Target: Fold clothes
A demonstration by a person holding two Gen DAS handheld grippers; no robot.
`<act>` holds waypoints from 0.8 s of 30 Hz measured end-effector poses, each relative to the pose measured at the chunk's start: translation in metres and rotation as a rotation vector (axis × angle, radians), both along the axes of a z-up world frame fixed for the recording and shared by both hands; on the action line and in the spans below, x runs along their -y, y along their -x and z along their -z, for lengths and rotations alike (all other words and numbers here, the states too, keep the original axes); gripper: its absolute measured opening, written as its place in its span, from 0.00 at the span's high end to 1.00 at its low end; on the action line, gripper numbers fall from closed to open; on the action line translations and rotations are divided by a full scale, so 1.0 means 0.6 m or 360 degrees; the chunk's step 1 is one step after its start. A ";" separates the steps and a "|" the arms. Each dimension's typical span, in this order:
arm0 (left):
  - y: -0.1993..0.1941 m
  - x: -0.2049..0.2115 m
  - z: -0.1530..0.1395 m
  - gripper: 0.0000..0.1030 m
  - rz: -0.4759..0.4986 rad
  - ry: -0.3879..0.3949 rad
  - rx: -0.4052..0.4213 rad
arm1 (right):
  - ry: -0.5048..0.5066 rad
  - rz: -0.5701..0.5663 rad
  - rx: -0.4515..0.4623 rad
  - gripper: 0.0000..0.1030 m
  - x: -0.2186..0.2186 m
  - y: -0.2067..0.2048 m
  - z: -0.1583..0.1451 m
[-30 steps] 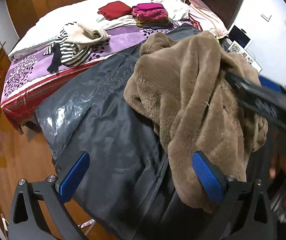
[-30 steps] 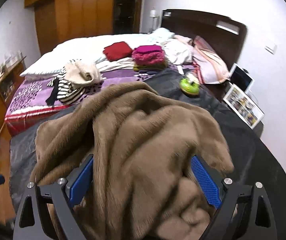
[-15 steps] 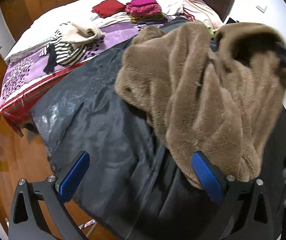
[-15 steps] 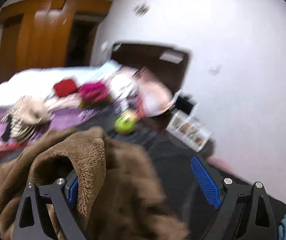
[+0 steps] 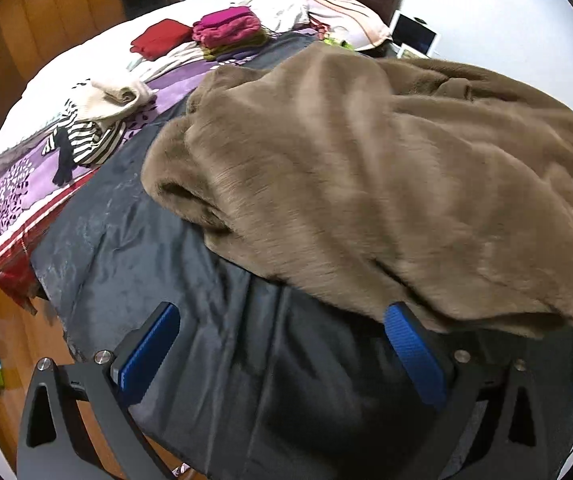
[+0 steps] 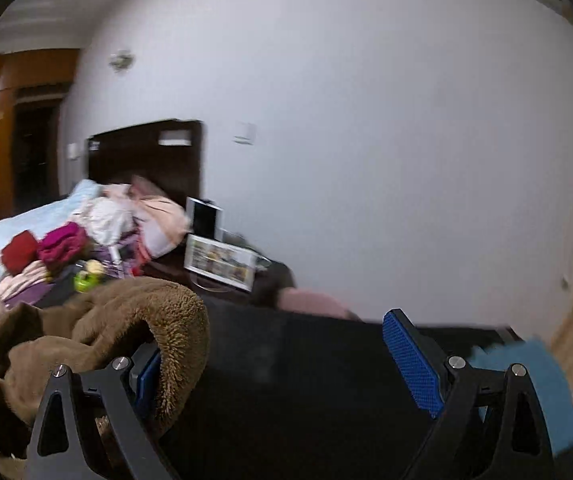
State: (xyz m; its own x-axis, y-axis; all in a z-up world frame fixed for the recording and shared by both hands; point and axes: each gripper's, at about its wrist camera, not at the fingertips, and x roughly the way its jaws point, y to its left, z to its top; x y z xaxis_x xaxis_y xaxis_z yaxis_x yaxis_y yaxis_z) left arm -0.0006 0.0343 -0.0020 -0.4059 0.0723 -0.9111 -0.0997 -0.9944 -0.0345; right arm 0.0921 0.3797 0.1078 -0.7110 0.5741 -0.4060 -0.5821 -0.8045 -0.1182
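Note:
A brown fuzzy garment [image 5: 366,176] lies spread over a dark grey sheet [image 5: 158,248] on the bed. My left gripper [image 5: 282,354] is open just short of the garment's near edge, and its right pad [image 5: 414,354] touches that hem. In the right wrist view the same brown garment [image 6: 98,324] sits at the lower left, with a fleecy fold draped over my left finger. My right gripper [image 6: 282,364] is open wide, with only dark sheet [image 6: 306,360] between the pads, and it faces the white wall.
Folded piles sit on the purple bedspread: a red one [image 5: 160,38], a magenta stack [image 5: 226,28] and a cream and striped heap [image 5: 98,120]. A photo frame [image 6: 220,262], a tablet [image 6: 204,220] and the dark headboard [image 6: 146,152] stand beyond. Wooden floor [image 5: 10,320] lies to the left.
The brown garment has gone from a lifted bunch to a broad spread toward the right. My right gripper has swung up and right, off the garment, toward the wall.

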 end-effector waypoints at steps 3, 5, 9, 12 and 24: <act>-0.021 -0.025 -0.002 0.00 0.0060 0.0027 0.0000 | 0.0049 0.0065 0.0069 0.07 -0.047 -0.072 0.012; -0.036 -0.044 -0.006 0.00 0.0113 0.0054 -0.0008 | 0.0050 0.0107 0.0110 0.07 -0.070 -0.117 0.023; -0.072 -0.079 -0.010 0.00 0.0203 0.0068 -0.0004 | 0.0125 0.0204 0.0202 0.07 -0.115 -0.191 0.053; -0.101 -0.109 -0.013 0.00 0.0283 0.0072 -0.0003 | 0.0199 0.0230 0.0323 0.07 -0.150 -0.250 0.077; -0.175 -0.136 -0.010 0.00 0.0321 0.0047 0.0052 | 0.0805 -0.0071 0.0474 0.07 -0.213 -0.397 0.143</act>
